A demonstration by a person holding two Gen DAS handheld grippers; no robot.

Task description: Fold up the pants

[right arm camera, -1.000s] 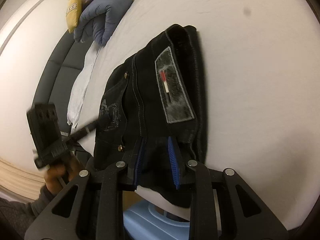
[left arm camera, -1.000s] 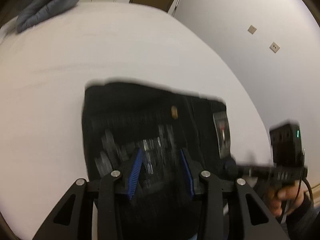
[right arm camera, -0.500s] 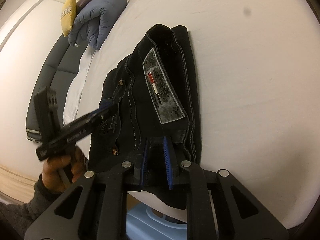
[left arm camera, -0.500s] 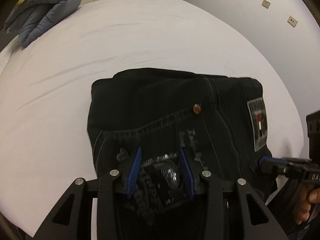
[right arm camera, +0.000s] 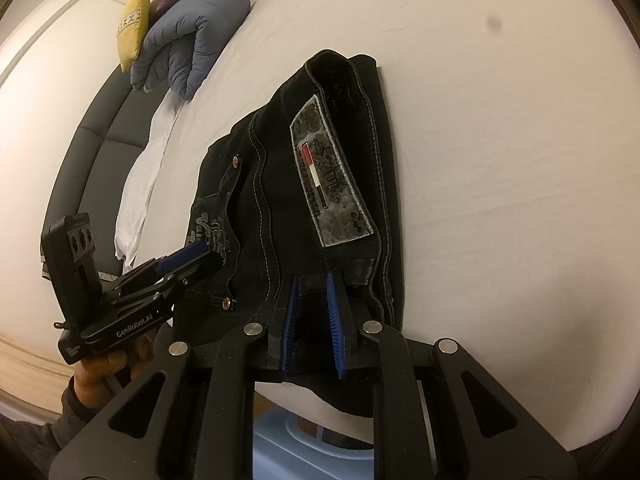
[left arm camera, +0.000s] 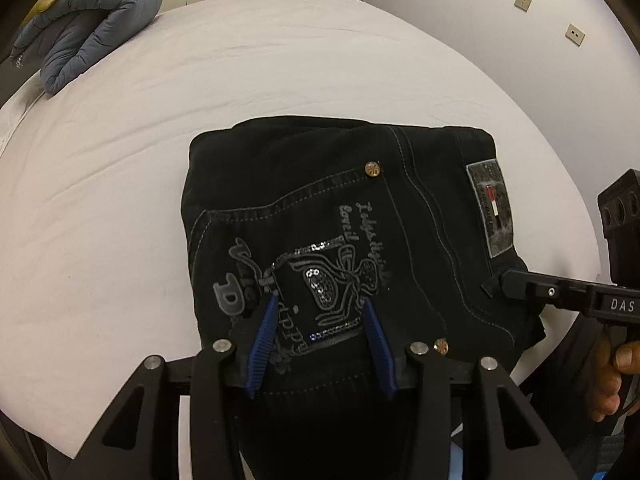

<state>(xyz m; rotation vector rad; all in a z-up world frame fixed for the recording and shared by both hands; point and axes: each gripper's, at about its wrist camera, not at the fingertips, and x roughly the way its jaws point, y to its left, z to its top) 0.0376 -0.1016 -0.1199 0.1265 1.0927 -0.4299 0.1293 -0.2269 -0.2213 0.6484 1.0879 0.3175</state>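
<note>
White bed sheet (left arm camera: 280,80) covers a wide mattress, with a rolled grey-blue duvet (left arm camera: 92,20) and a yellow cushion (right arm camera: 132,26) up near the dark headboard, well apart from the work. Black jeans (left arm camera: 340,216) lie folded into a compact block near the bed's near edge, back pocket with sequinned embroidery facing up and a grey brand patch (right arm camera: 332,176) along the waistband side; part of the fabric overhangs the edge toward the floor. Over the pocket sits the left gripper (left arm camera: 320,332), its blue pads spread apart with the fabric between them, not pinched. At the waistband end the right gripper (right arm camera: 312,320) shows a narrow gap between its pads, around a bit of the hem; whether it actually bites the cloth I cannot tell. My judgement is that the fold is nearly finished and only squaring-up or release remains. The main risk is the overhang: a tug on the waistband side alone could drag the stack off the mattress or skew the layers, and heavy denim may spring the top fold open once let go.
</note>
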